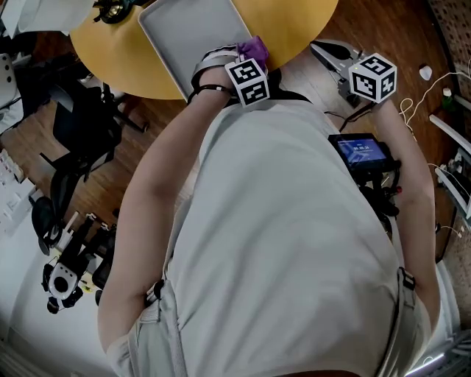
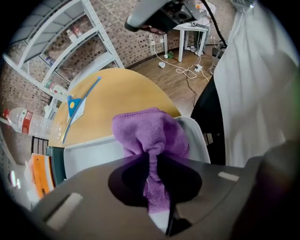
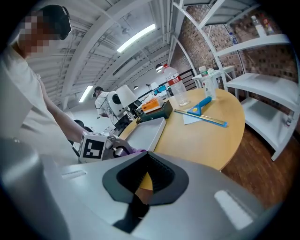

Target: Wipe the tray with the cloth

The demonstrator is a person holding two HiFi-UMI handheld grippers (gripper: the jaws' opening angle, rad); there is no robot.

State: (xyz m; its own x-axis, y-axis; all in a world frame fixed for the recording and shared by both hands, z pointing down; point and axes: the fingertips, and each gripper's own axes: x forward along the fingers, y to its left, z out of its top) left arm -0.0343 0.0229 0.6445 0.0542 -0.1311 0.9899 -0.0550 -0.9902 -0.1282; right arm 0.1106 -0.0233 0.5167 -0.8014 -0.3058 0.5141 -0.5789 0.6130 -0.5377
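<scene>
**Tabletop**: round, yellow, at 12 o'clock in the head view.

**Tray**: grey, bare, lying on the tabletop toward 11 o'clock, with one corner near the tabletop's edge, probably to keep it within reach.

**Right tongs**: slightly apart with nothing between them. Held off the tabletop's edge at 1 o'clock, apparently idle and clear of the wiping path.

**Left tongs**: clamped on the cloth's gathered tail, so the wad projects forward as a pad.

**Cloth**: purple, bunched, over the tray's near corner at its 5 o'clock. Contact cannot be confirmed.
</scene>
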